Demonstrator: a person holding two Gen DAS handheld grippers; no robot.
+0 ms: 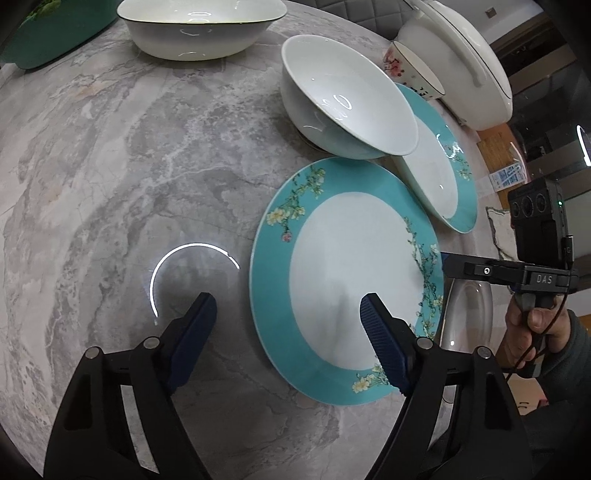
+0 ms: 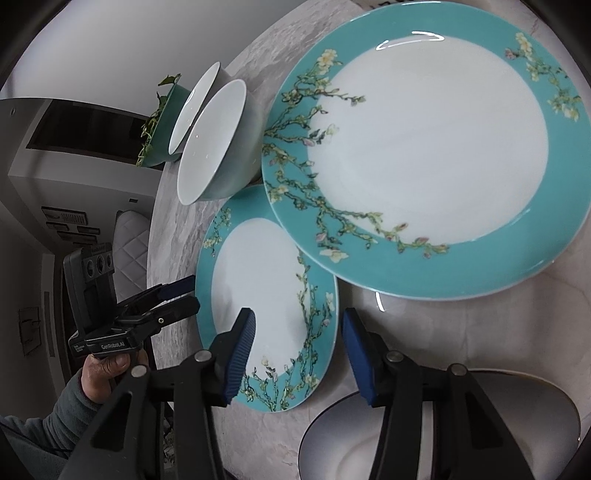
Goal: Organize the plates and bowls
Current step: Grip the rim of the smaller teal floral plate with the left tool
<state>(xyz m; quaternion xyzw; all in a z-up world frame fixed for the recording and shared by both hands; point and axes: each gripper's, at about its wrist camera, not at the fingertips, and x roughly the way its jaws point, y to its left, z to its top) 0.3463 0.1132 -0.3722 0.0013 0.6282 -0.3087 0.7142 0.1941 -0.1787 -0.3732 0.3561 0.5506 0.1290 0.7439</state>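
Surface: grey marble table (image 1: 110, 155).
Left gripper (image 1: 288, 314): fingers spread wide, holding nothing, above the table; its right finger overlaps the near plate's rim.
Oval white dish (image 1: 201, 27): at the table's far edge, beside a green planter (image 1: 55, 33).
Near teal floral plate (image 1: 347, 280): flat on the table, close to the near right edge.
White bowl (image 1: 343, 99): behind the near plate, tilted, its rim resting on the far plate.
Far teal floral plate (image 1: 443, 162): right of the bowl, near the table's right edge.
Small floral bowl (image 1: 410, 70): beyond the far plate, beside a white lidded pot (image 1: 461, 62).
Right gripper (image 2: 299, 328): fingers spread, empty, straddling the smaller-looking plate's rim.
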